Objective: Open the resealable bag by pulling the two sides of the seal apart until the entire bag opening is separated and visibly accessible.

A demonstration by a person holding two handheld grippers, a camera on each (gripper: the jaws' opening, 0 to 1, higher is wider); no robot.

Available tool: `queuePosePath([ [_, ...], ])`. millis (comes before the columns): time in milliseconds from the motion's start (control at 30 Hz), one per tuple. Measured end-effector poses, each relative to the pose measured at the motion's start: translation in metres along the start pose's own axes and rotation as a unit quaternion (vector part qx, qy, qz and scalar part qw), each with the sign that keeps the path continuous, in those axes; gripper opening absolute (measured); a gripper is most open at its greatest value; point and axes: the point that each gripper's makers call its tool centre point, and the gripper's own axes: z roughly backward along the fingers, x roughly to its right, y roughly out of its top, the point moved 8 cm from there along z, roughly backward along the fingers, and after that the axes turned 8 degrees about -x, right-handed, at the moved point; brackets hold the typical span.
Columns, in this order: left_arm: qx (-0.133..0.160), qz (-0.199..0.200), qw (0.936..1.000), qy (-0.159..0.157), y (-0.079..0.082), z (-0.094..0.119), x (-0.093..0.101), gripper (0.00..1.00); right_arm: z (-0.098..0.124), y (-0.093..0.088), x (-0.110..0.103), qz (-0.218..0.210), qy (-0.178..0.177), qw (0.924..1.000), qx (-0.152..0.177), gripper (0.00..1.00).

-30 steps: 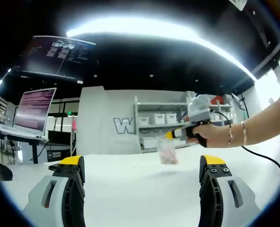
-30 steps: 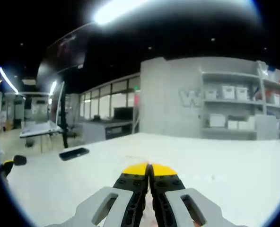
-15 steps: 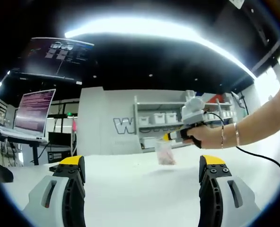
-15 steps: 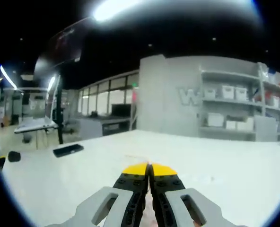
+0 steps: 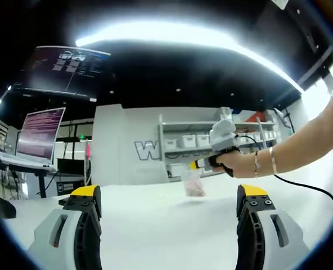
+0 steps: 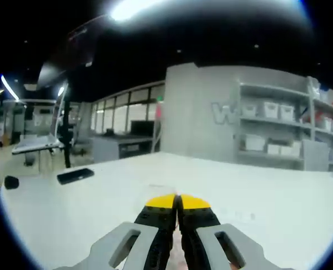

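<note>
A small clear resealable bag (image 5: 193, 183) with pinkish contents hangs above the white table (image 5: 166, 236). In the left gripper view a person's hand (image 5: 238, 163) holds my right gripper (image 5: 196, 164), which pinches the bag's top edge. In the right gripper view the yellow-tipped jaws of my right gripper (image 6: 178, 203) are pressed together, with a thin pink sliver of the bag (image 6: 178, 254) between them lower down. My left gripper (image 5: 169, 194) stands wide open near the table's front, well short of the bag, with nothing between its jaws.
A black phone (image 6: 75, 175) lies on the table at the left. A laptop (image 5: 40, 132) stands on a raised stand at the far left. Shelves with white bins (image 5: 194, 140) line the back wall. A black cable (image 5: 310, 185) trails from the hand.
The right gripper with the hanging bag has drifted a little to the left in the left gripper view. The left gripper stays open and still.
</note>
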Motion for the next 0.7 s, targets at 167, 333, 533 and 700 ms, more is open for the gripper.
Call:
queuePosePath([
  [167,-0.001,0.0,1.0,-0.003,0.0,0.0,0.001,0.99,-0.002,0.002,0.004,0.011,-0.01,0.9999,-0.002,0.0],
  [333,-0.001,0.0,1.0,-0.004,0.0,-0.001,0.001,0.99,-0.007,0.002,0.009,0.017,-0.021,0.9996,-0.004,0.0],
  [533,0.0,0.002,1.0,-0.005,0.0,-0.001,0.001,0.99,-0.014,-0.009,0.008,0.033,-0.029,0.9989,-0.018,0.0],
  [700,-0.002,0.001,1.0,-0.007,0.0,-0.001,0.002,0.99,-0.016,-0.017,-0.002,0.04,-0.015,0.9989,-0.021,0.0],
])
